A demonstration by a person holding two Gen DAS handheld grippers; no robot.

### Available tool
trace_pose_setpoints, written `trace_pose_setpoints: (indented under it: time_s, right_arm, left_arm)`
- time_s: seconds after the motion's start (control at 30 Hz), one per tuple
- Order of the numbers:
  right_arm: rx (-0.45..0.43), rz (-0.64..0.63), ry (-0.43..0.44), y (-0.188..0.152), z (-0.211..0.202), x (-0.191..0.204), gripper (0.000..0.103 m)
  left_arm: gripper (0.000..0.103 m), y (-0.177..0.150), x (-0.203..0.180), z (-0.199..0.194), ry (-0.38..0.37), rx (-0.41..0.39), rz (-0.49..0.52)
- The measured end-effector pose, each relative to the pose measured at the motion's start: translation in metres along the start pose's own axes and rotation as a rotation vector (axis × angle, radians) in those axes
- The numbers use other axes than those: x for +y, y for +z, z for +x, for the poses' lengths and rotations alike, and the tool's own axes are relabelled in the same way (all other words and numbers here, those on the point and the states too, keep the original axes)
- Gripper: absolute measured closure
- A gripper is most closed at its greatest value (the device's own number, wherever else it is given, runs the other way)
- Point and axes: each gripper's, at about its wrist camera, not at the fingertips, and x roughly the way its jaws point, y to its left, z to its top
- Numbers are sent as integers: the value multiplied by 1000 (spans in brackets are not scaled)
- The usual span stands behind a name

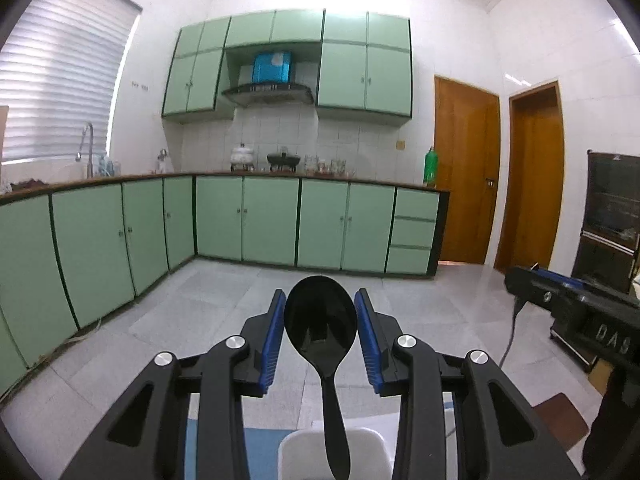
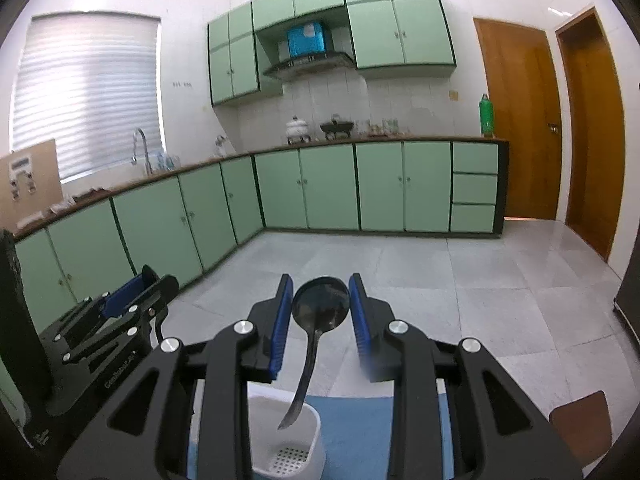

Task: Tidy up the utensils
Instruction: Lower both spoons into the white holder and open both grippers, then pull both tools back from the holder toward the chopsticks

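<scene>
My left gripper [image 1: 320,300] is shut on the bowl of a black plastic spoon [image 1: 320,316]; its handle hangs down toward a white utensil holder [image 1: 296,448] below. My right gripper [image 2: 320,286] is shut on the round bowl of a black ladle [image 2: 320,304]; its handle hangs down with the tip just over the open top of the white utensil holder [image 2: 284,436], which has a perforated bottom. The left gripper also shows at the left of the right wrist view [image 2: 120,304], and the right gripper at the right of the left wrist view [image 1: 576,312].
The holder stands on a blue mat [image 2: 352,424]. A brown surface corner [image 2: 580,428] lies at lower right. Green kitchen cabinets [image 1: 260,220], a counter with a sink and pots, and two wooden doors [image 1: 464,172] lie beyond a tiled floor.
</scene>
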Motion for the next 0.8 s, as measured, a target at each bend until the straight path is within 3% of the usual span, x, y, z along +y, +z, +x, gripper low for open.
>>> trace_pose_setpoints:
  time_s: [0.1,0.17,0.23,0.5,0.6,0.8]
  right_arm:
    - [48,-6,15,-13,12,6,75]
    - [68,4,24,-19,16,6,75]
    - [73,21,31,-23,14,5,72]
    - [106,36,-5,-46,-24,7,40]
    - [147,25,-21,-70,-48,9,27]
    - [296,45,14,-146,-96,20,23]
  left_arm:
    - [68,-7,1,7,-19,35,-15]
    - [59,-11,4,2,-17,39,-20]
    - [58,-14,5,-7,-19,38,-19]
    - [45,-26,8,-46,-6,104,-1]
    - [38,-42,8,-73,0,160,6]
    - [32,-102,6,-124,-4,339,-18]
